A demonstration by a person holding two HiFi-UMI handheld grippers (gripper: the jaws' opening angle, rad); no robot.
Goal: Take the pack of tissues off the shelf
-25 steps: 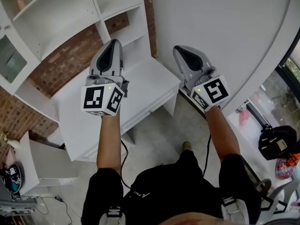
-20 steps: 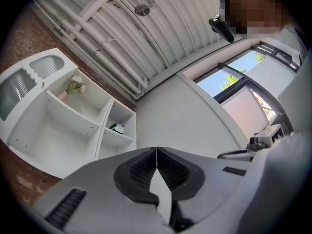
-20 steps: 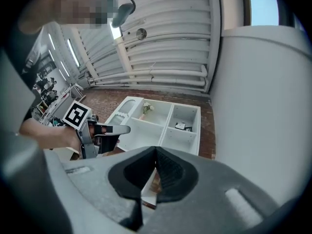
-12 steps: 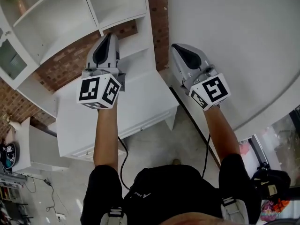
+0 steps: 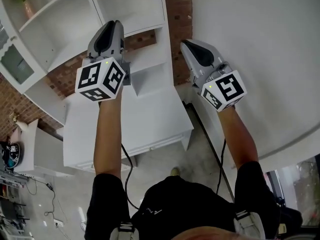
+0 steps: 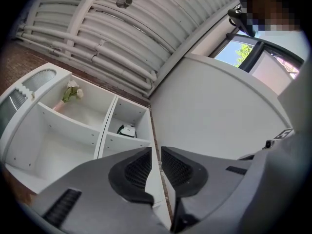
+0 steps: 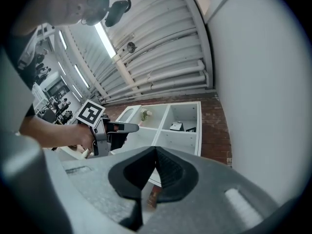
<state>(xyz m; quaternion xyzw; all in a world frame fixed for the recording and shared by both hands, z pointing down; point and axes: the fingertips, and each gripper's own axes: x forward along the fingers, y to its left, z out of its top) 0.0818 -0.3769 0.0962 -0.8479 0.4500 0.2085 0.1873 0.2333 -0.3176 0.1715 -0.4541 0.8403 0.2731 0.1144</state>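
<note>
Flowers (image 6: 71, 92): they stand in the upper compartment to the left of your target. If you drift left on the way in, you could tip them.
Shelf unit (image 6: 107, 126): white, with open compartments, above and ahead of both tools. Its thin divider and edges could catch a jaw if you come in at an angle.
Left gripper (image 6: 156, 160): its jaws are opening, with only a narrow slit between the pads and nothing in it. If you reach at this width, you would shove the pack deeper instead of taking it.
Pack of tissues (image 6: 127, 129): it lies on the board of the upper right compartment, towards the back, well apart from both grippers. Something dark sits just beside it, and I can't tell what it is. A careless pinch could take that along or drag it off the edge.
Right gripper (image 7: 155, 151): its jaws are closed tip to tip and empty, and it is held up beside your left one. If both tools go for the same compartment, you risk them knocking together.
Curved wall (image 5: 250, 44): it rises close on your right, so a wide swing of the right tool could strike it.
</note>
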